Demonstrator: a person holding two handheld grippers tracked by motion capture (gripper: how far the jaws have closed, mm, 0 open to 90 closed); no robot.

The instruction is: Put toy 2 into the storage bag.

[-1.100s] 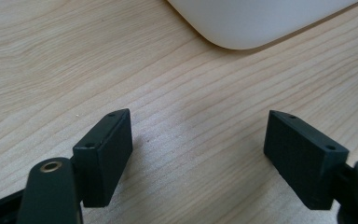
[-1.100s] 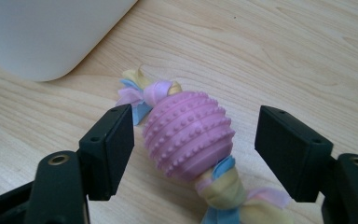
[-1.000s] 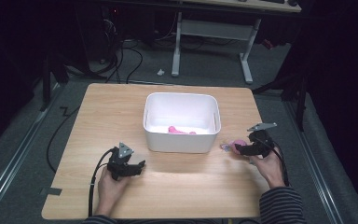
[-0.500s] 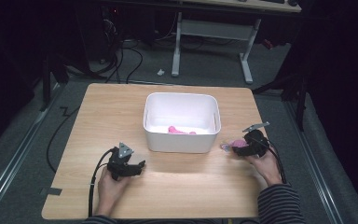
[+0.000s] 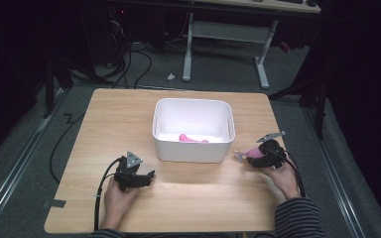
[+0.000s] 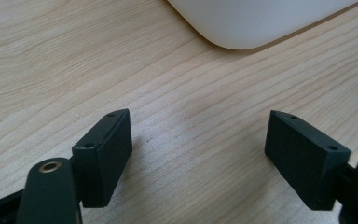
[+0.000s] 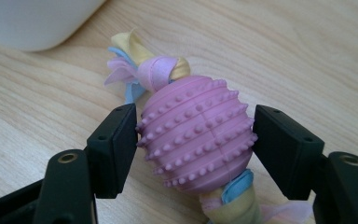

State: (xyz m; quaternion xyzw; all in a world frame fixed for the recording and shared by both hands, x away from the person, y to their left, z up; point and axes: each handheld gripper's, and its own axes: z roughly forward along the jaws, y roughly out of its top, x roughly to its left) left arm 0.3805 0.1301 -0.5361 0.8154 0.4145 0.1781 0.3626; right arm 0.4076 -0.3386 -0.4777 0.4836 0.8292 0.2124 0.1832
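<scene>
The right gripper (image 5: 250,157) lies low on the wooden table (image 5: 109,114), just to the right of the white tub (image 5: 193,148), and a pink knobbly ball toy (image 7: 196,133) sits squarely between its two black jaws. In the right gripper view the jaws have just been closing: the left pad touches the ball's studded side and the right pad meets its other flank, so the ball is clamped across its width. Pastel fabric strips in yellow, blue and lilac are knotted at the far end of the ball, pointing toward the tub's rounded corner, and more fabric trails out at the near end, under the jaws. The toy rests on the tabletop, apart from the tub. Another pink object (image 5: 191,139) lies inside the tub on its floor. The left gripper (image 5: 146,177) rests on the table in front of the tub's near left corner, its jaws standing wide apart with bare wood between them
</scene>
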